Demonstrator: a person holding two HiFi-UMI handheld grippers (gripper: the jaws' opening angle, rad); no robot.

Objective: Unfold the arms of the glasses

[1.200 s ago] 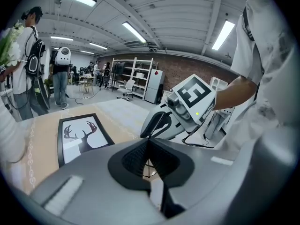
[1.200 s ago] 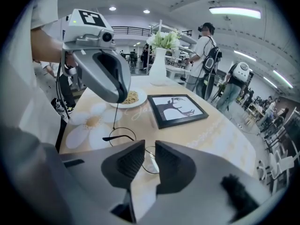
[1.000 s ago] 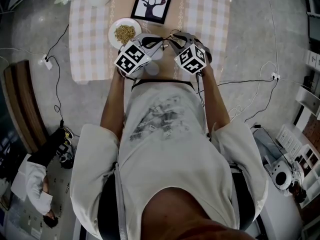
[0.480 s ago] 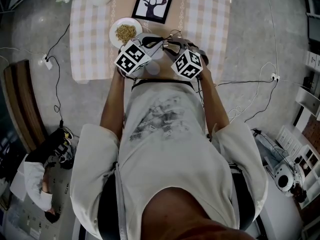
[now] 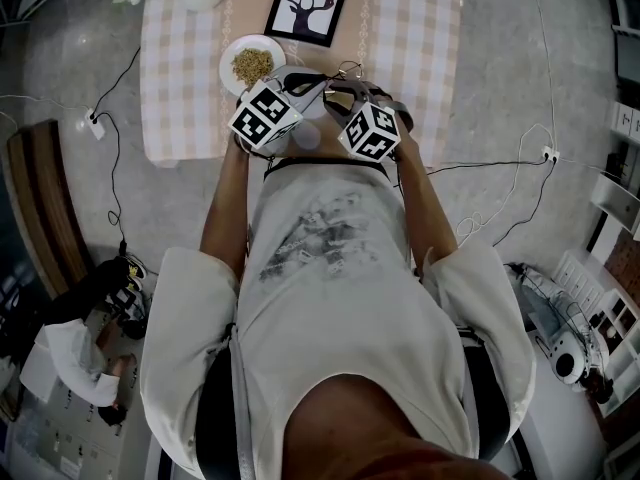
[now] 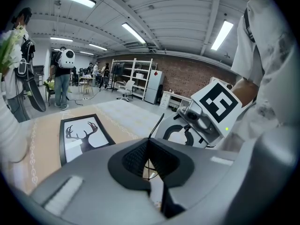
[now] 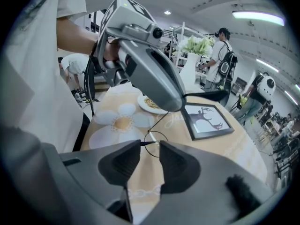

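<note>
Left gripper (image 6: 149, 159): grey body, black pads; its cube white with black square markers. Right gripper (image 7: 149, 146): same grey, same black.
Glasses (image 7: 154, 132): thin black wire rims.
Bench (image 5: 175, 78): cloth checked pale peach and white, tan strip down middle.
Picture (image 5: 305, 6), beyond grippers: black frame, black deer on white.
Plate (image 5: 250, 63), beside left gripper: white, tan grain.
Mat (image 7: 123, 123), beyond right gripper: white daisy, yellow centre.
</note>
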